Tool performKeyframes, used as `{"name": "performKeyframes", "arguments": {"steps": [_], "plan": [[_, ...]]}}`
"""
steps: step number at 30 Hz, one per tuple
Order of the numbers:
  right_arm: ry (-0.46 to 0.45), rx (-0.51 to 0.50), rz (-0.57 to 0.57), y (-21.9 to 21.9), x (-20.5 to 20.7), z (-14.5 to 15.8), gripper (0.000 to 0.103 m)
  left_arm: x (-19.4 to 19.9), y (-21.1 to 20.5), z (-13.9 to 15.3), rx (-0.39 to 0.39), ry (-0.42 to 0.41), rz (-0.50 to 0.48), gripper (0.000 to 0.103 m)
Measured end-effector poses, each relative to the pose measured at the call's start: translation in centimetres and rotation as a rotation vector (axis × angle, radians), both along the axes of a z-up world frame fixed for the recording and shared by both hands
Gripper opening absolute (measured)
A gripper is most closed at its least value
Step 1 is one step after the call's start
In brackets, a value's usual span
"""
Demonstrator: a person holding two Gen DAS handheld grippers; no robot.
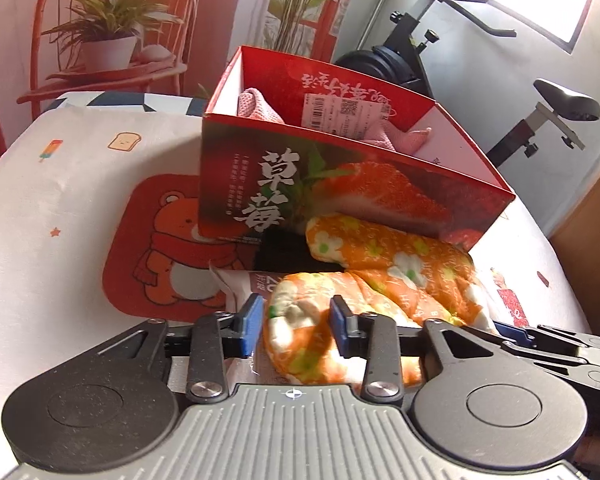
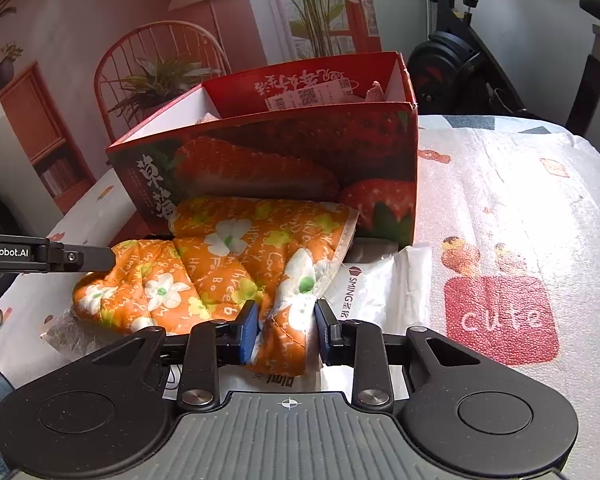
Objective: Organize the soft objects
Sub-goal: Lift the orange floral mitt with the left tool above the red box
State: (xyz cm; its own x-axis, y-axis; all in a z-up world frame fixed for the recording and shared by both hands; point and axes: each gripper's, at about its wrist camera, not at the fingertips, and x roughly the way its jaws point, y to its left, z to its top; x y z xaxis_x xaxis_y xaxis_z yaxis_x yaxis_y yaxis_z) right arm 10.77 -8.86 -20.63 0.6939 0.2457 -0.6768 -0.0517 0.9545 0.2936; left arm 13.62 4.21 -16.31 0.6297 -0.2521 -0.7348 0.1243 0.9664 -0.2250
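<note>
Lying bunched and puffy in front of the strawberry box (image 2: 268, 160), the orange quilted cloth (image 2: 220, 256), printed with white and yellow flowers, stitched in soft ridges, edged in pale binding. Pinching a fold of that cloth at its near corner, the right gripper (image 2: 286, 322), blue pads pressing into the padding from both sides. Straddling the other rounded end, the left gripper (image 1: 296, 322), pads parted, right pad touching fabric, left pad standing just clear, so not clamping. Showing pink knitted cloth (image 1: 256, 106) inside the glossy red cardboard box, open-topped, with a white barcode label on its inner wall. Peeking out beneath the quilt, crinkly white plastic packets (image 2: 376, 280). Spreading underneath everything, a white tablecloth (image 2: 500, 208) with cartoon prints, a bear patch and a red "cute" square. Standing behind, an exercise bike (image 1: 440, 52), and a wall backdrop picturing a red wire chair (image 1: 112, 20) holding a potted plant.
</note>
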Motion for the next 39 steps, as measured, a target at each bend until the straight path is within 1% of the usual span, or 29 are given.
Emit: {"name": "performKeyframes", "arguments": {"steps": [8, 11, 13, 14, 15, 16, 19, 22, 28, 39], "plan": [[0.000, -0.002, 0.004, 0.0, -0.1, -0.2, 0.028, 0.6, -0.1, -1.2, -0.040, 0.049, -0.033, 0.041], [0.002, 0.000, 0.003, -0.1, -0.1, -0.2, 0.028, 0.4, -0.6, -1.1, -0.019, 0.041, -0.061, 0.042], [0.003, 0.002, 0.003, -0.1, -0.1, -0.2, 0.028, 0.1, -0.9, -1.0, 0.005, 0.025, -0.077, 0.040], [0.004, 0.002, 0.003, -0.1, -0.1, -0.2, 0.028, 0.0, -1.0, -0.8, 0.025, 0.014, -0.082, 0.037], [0.003, 0.002, 0.003, -0.1, -0.1, -0.2, 0.028, -0.1, -1.2, -0.7, 0.056, 0.006, -0.079, 0.029], [0.003, 0.000, 0.004, -0.1, -0.1, -0.2, 0.028, -0.2, -1.3, -0.5, 0.075, -0.002, -0.078, 0.024], [0.002, -0.006, 0.008, 0.0, -0.1, 0.1, 0.026, -0.5, -1.3, 0.1, 0.075, -0.027, -0.091, 0.015], [-0.017, -0.002, 0.010, 0.0, -0.2, 0.5, 0.021, -1.0, -1.6, 0.8, 0.085, -0.061, -0.099, 0.013], [-0.076, -0.021, 0.027, 0.3, -0.9, 1.9, 0.016, -1.8, -1.4, 2.3, 0.069, -0.127, -0.092, 0.012], [-0.213, -0.048, 0.045, 0.3, -1.9, 5.0, 0.014, -2.7, -0.8, 4.8, 0.022, -0.211, -0.090, 0.012]]}}
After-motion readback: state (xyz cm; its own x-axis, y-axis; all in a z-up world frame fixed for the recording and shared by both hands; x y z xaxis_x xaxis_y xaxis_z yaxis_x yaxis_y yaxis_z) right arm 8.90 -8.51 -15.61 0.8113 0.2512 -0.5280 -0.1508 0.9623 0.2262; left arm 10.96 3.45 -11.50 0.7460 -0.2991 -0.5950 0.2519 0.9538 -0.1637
